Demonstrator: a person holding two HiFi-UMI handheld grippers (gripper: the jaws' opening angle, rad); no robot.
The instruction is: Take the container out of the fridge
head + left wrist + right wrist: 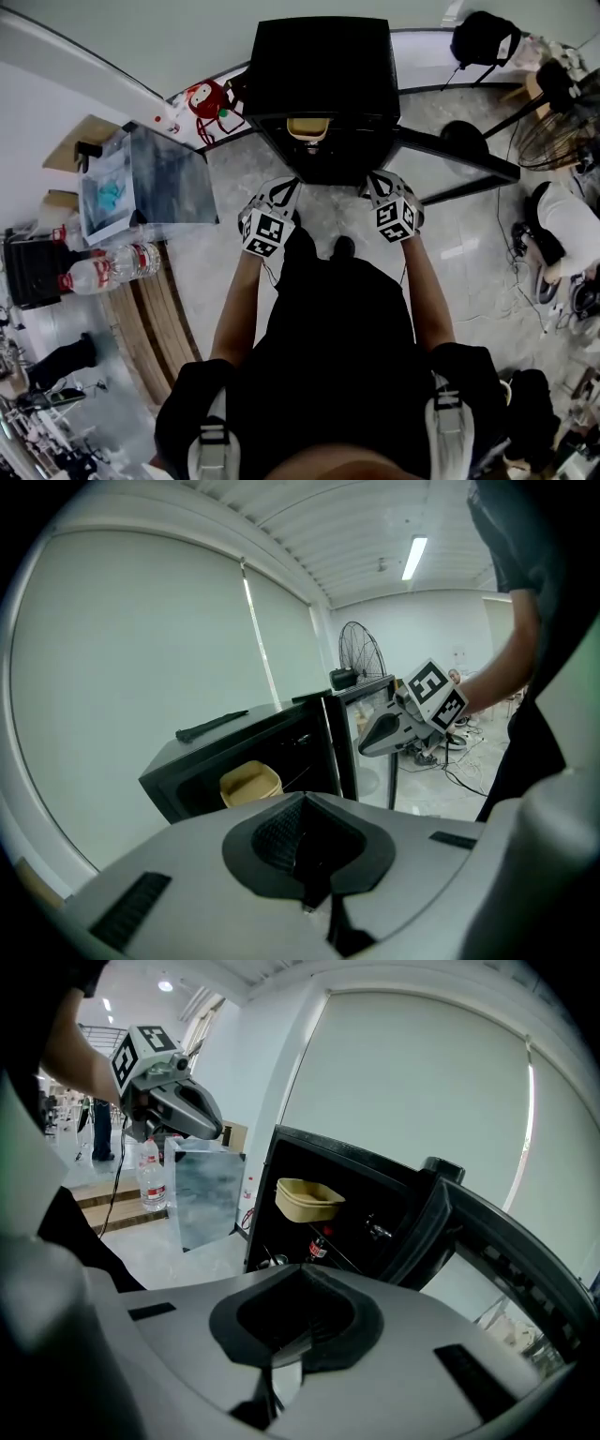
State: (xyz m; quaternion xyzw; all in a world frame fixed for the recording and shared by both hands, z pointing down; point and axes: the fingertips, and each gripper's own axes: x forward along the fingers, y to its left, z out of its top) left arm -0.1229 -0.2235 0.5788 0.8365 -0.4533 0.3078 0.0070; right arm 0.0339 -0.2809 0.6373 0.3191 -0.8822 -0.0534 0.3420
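Observation:
A black fridge [323, 89] stands open in front of me. On an upper shelf inside it sits a tan container [307, 128], which also shows in the left gripper view [249, 783] and the right gripper view [307, 1199]. My left gripper [281, 192] and right gripper [377, 186] hover side by side just before the opening, apart from the container. In its own view the left gripper [305, 850] has its jaws together with nothing held. The right gripper [298, 1326] looks the same. The fridge door [469, 1232] hangs open on the right.
A glass-sided cabinet [159, 178] stands left of the fridge, with water bottles [103, 267] on wooden steps beside it. A red-labelled bottle [316, 1246] sits lower inside the fridge. A floor fan [548, 136] and cables lie to the right.

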